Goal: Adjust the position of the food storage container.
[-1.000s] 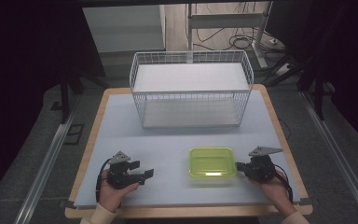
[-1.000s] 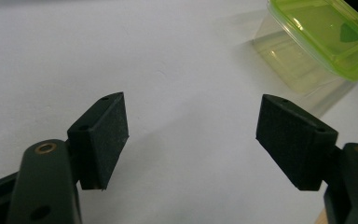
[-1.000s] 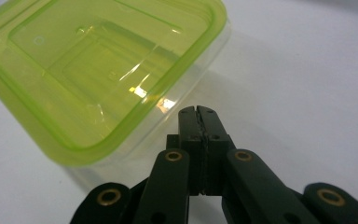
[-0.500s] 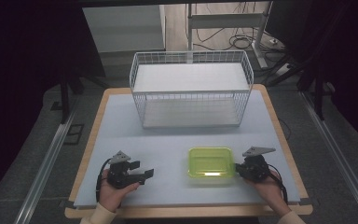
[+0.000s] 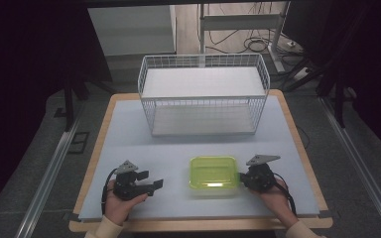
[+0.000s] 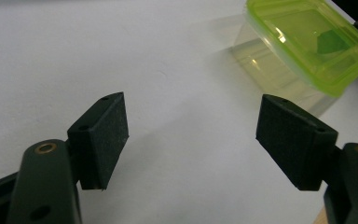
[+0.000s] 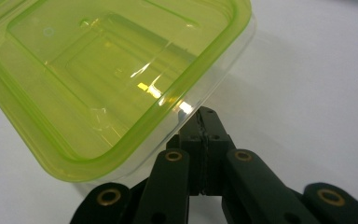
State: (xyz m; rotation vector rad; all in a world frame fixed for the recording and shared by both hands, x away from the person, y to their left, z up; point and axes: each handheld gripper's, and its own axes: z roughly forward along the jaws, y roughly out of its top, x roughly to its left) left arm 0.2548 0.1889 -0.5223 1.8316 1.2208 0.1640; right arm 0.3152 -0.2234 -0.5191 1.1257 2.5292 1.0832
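A clear plastic container with a lime-green lid point(image 5: 212, 174) sits on the white table near its front edge. My right gripper point(image 5: 244, 179) lies at the container's right side. In the right gripper view its pads are pressed together with nothing between them, and the right gripper point(image 7: 204, 114) has its tip just under the rim of the green lid point(image 7: 107, 70). My left gripper point(image 5: 150, 179) rests on the table to the left of the container, apart from it. In the left gripper view the left gripper point(image 6: 193, 126) stands open over bare table, with the container point(image 6: 307, 42) farther off at the upper right.
A white wire basket point(image 5: 203, 94) stands at the back middle of the table point(image 5: 129, 144). The table's wooden edge runs close in front of both hands. Dark floor, metal rails and cables surround the table.
My right gripper has slid left along the table up to the container's right side. The left gripper and the container have kept their places.
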